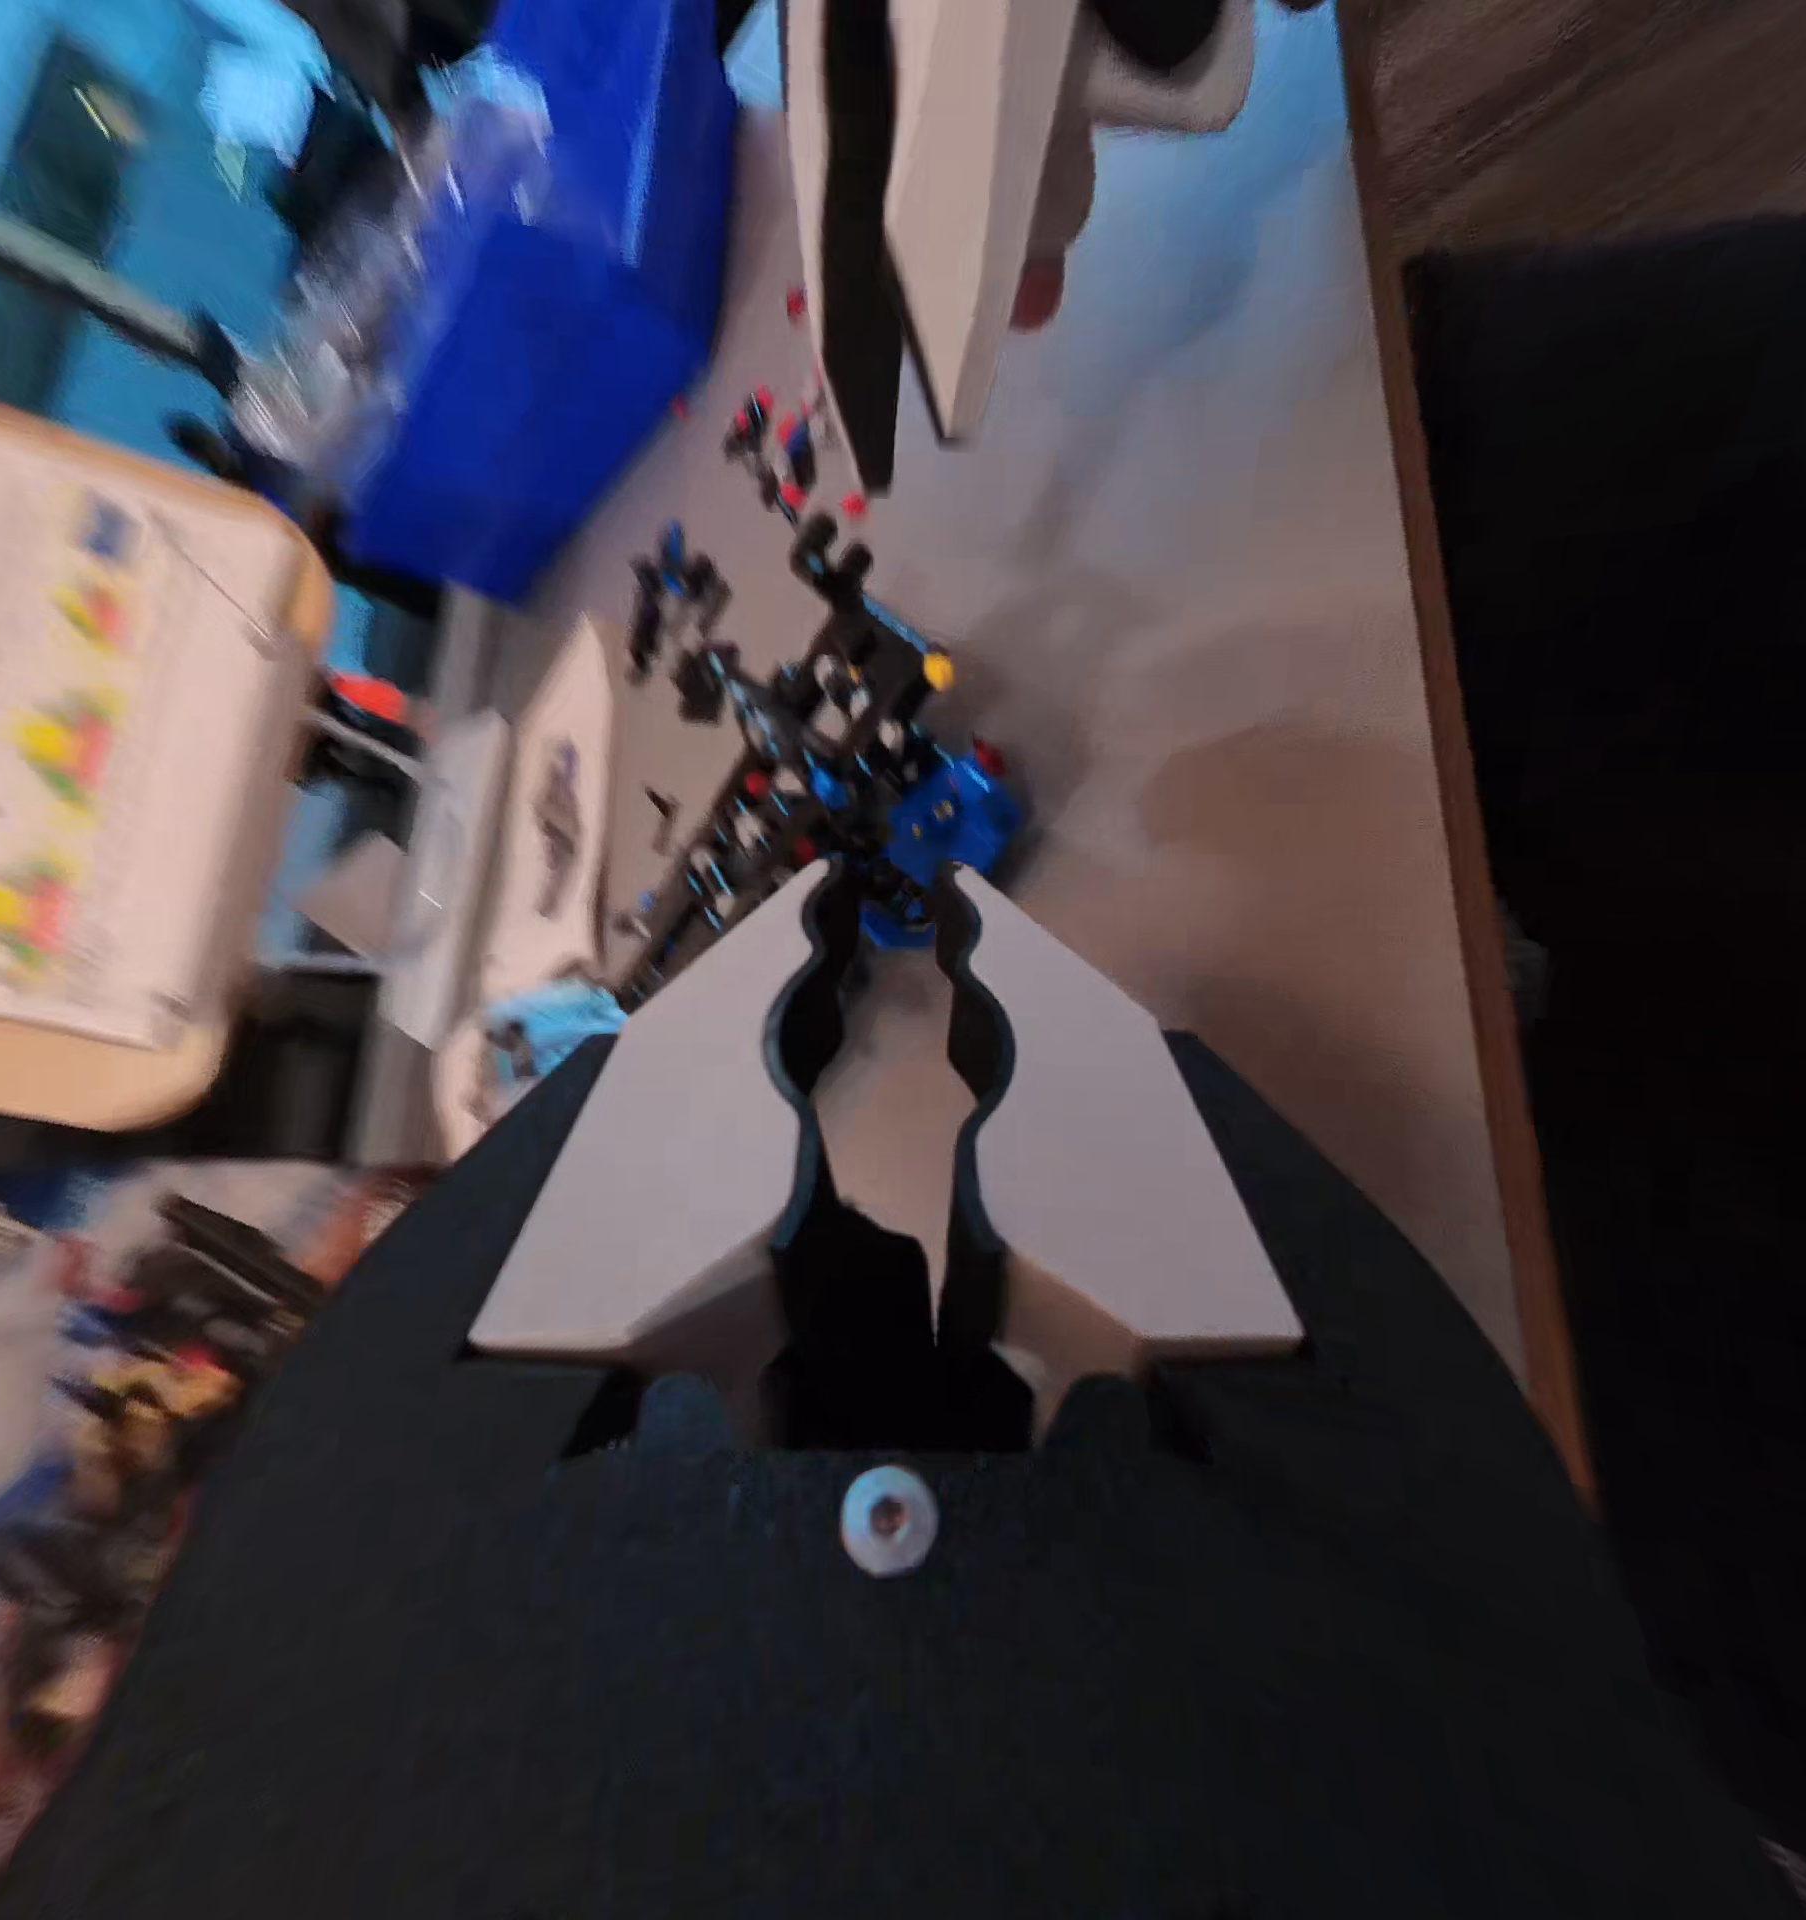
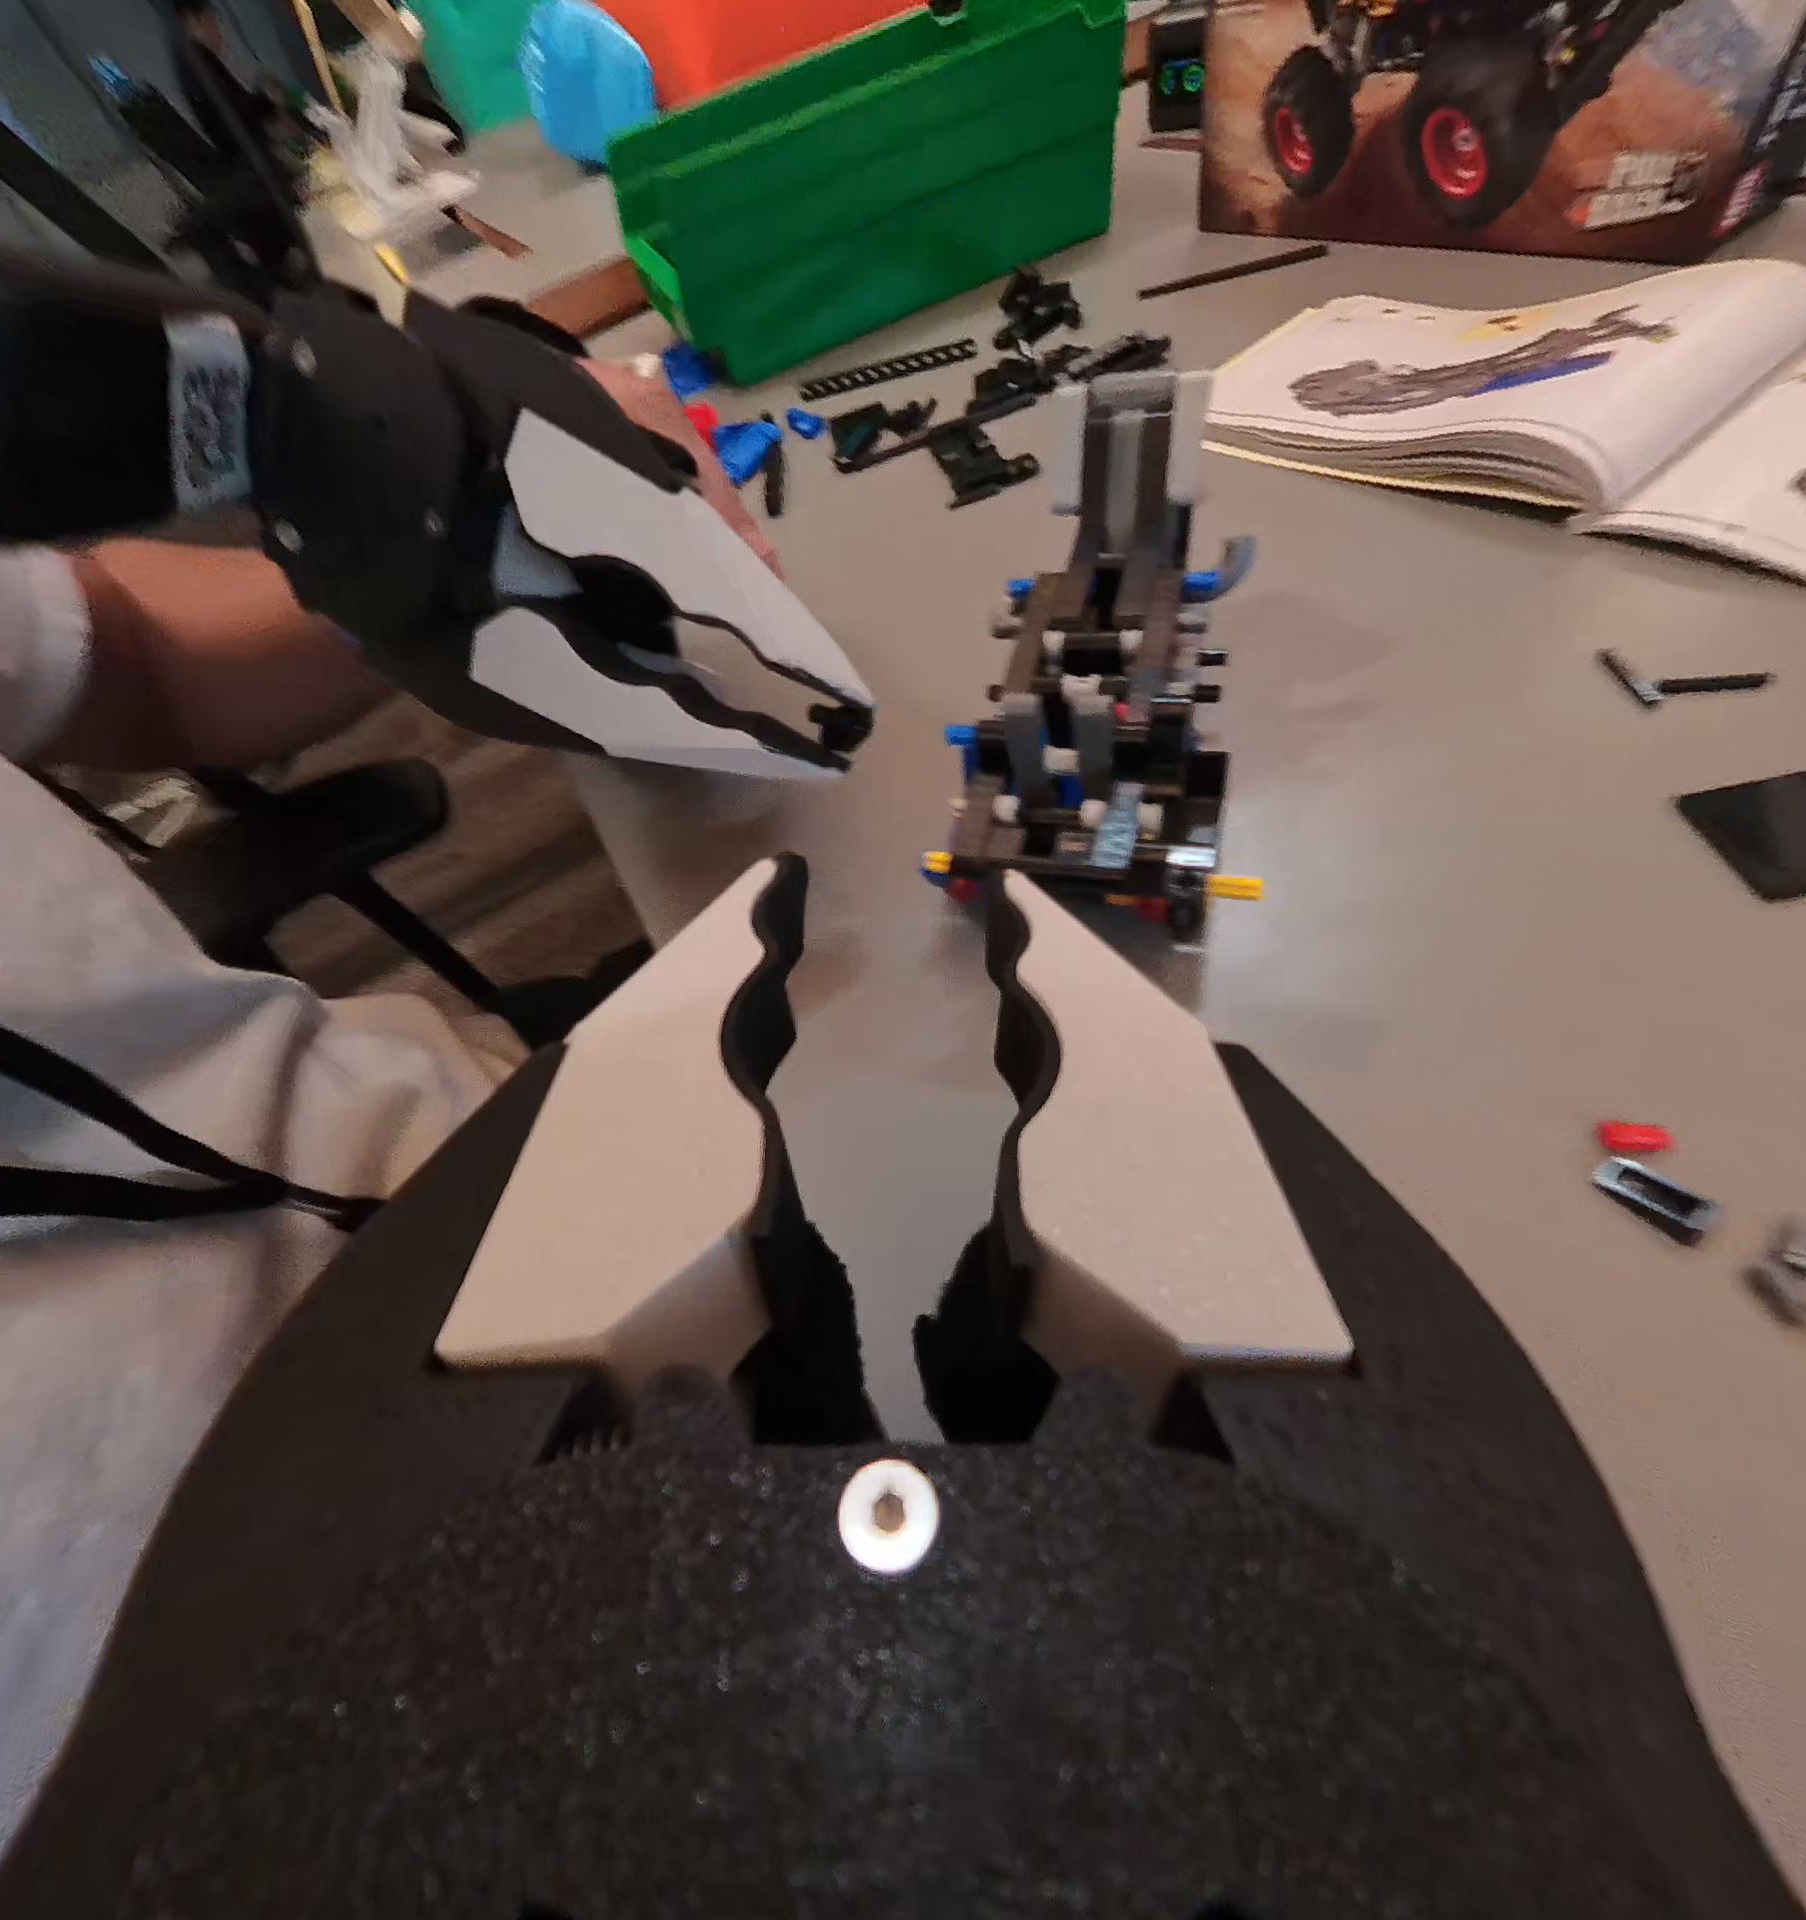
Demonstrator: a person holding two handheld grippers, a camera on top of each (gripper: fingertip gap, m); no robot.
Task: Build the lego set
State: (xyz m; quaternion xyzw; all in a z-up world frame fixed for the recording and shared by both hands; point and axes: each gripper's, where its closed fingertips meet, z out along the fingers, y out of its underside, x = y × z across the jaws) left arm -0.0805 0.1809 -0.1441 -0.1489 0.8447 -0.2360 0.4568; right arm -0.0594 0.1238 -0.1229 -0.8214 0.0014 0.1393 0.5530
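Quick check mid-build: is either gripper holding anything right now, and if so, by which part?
The left gripper pinches a small black piece at its fingertips; which part is too small to tell. The right gripper is open and empty.

Heavy motion blur is seen across the left wrist view, smearing the edges most; its right side is lost in darkness. The right wrist view is evenly, softly lit, perhaps from overhead, with mild blur and wide-angle bending at the borders.
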